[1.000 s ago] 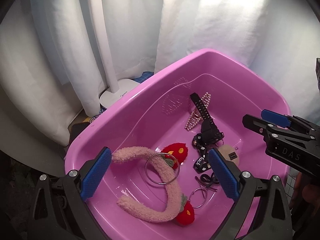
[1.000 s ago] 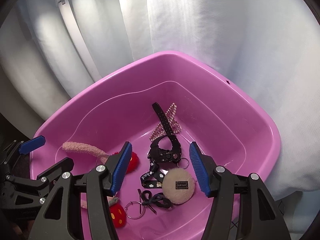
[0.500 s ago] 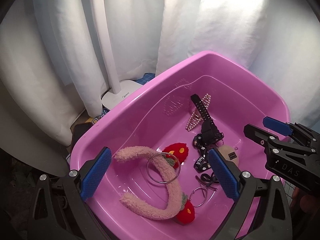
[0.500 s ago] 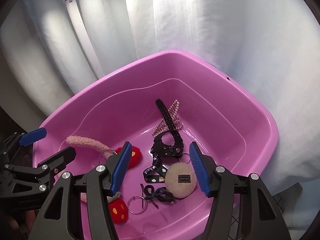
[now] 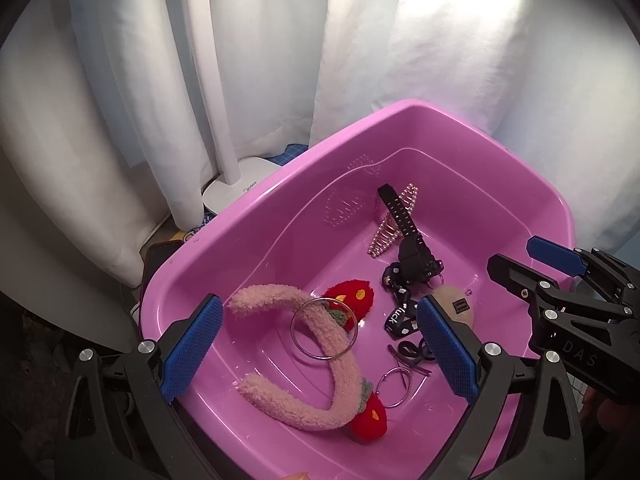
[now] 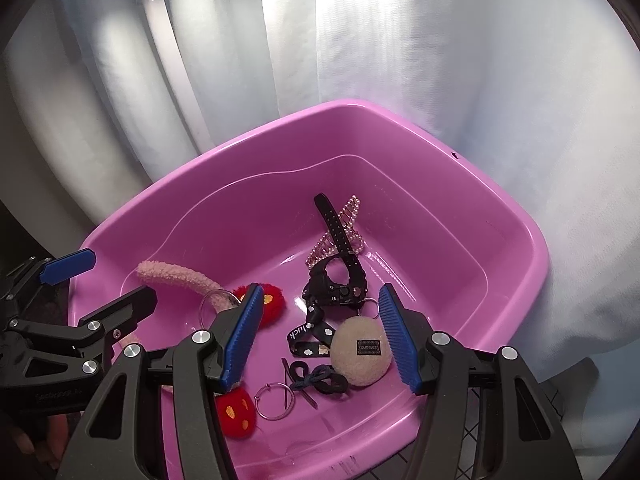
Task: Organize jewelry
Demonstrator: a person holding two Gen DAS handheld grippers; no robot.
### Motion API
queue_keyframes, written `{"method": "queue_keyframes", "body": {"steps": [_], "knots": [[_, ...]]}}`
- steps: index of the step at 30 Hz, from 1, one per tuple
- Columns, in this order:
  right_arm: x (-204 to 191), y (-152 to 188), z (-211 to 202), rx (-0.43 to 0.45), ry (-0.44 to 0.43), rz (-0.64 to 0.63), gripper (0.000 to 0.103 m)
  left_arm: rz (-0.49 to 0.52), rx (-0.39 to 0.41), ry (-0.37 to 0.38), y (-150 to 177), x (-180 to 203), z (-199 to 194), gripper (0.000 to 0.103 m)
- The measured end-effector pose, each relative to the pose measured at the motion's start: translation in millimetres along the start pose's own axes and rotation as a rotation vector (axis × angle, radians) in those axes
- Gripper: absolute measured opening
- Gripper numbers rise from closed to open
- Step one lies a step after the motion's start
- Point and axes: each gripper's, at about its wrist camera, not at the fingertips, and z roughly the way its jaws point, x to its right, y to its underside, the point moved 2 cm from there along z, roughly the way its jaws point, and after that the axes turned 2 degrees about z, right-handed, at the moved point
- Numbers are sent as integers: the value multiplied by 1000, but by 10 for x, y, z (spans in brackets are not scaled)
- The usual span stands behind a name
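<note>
A pink tub [image 5: 416,105] [image 6: 344,106] holds the jewelry. A fuzzy pink headband [image 5: 272,292] with red strawberries [image 5: 354,296] lies at its near left, under a silver bangle [image 5: 293,328]. A black watch [image 6: 340,288] crosses a pearl hair clip [image 5: 384,236] in the middle. In front of them lie a black lanyard [image 6: 308,332], a beige round pouch [image 6: 360,350], a dark hair tie [image 6: 320,380] and a thin hoop [image 6: 258,400]. My left gripper [image 5: 320,344] [image 6: 120,278] hovers open above the headband. My right gripper [image 6: 322,332] [image 5: 516,256] hovers open above the lanyard and pouch, touching nothing.
White curtains hang behind the tub on all far sides. A white lamp base [image 5: 236,196] with its pole [image 5: 224,80] stands at the tub's far left. A dark flat object [image 5: 156,256] lies beside the tub's left rim. Fingers of a hand [image 6: 36,440] show at the lower left.
The right gripper sits slightly lower in the left wrist view than a second ago. Both grippers keep the same opening, and nothing in the tub has moved.
</note>
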Motion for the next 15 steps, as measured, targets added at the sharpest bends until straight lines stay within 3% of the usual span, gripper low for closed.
{"method": "queue_keyframes", "body": {"steps": [15], "knots": [[-53,59,-62,0,2,-13,57,5,17,6,51,13,-100,96]]}}
